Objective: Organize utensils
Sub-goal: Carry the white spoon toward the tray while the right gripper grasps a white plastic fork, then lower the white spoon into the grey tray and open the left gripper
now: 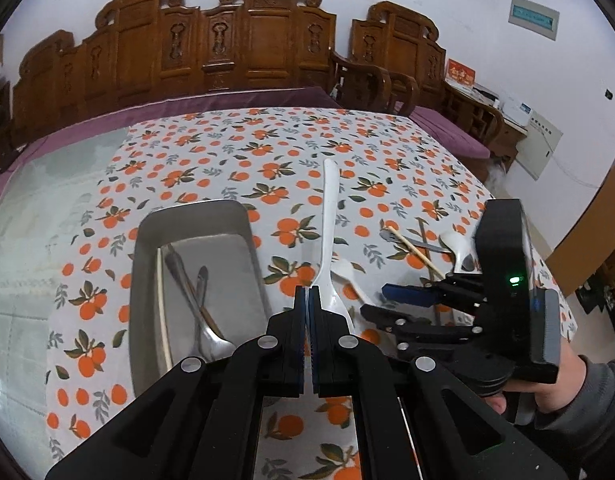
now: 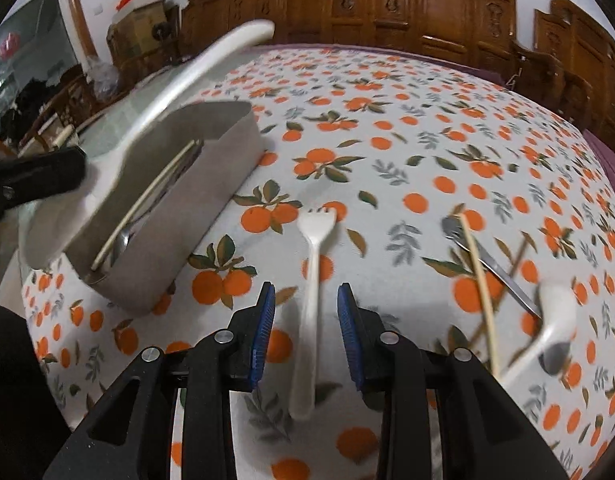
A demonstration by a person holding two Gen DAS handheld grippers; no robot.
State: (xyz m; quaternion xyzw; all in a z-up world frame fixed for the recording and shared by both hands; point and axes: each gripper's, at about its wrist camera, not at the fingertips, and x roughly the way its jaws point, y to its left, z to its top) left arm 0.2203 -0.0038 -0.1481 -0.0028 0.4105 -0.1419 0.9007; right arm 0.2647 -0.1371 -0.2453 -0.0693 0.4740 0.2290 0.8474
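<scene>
My left gripper point(image 1: 307, 292) is shut on a long white plastic spoon point(image 1: 329, 208), gripping it near the bowl with the handle pointing away. It hangs beside the right wall of a metal tray point(image 1: 147, 232), which holds a pale chopstick and two metal spoons. In the right wrist view that spoon point(image 2: 179, 80) crosses above the tray point(image 2: 179, 248). My right gripper point(image 2: 306, 296) is open, low over the cloth. A white plastic fork point(image 2: 313, 220) lies with its handle between the fingers, untouched. The left wrist view shows the right gripper point(image 1: 375, 302) over that fork point(image 1: 345, 270).
To the right of the fork lie a pale chopstick point(image 2: 481, 280), a metal utensil point(image 2: 503, 276), a brown chopstick and a white spoon point(image 2: 555, 320), blurred. An orange-print cloth point(image 1: 235, 152) covers the table. Carved wooden furniture point(image 1: 247, 40) stands behind the table.
</scene>
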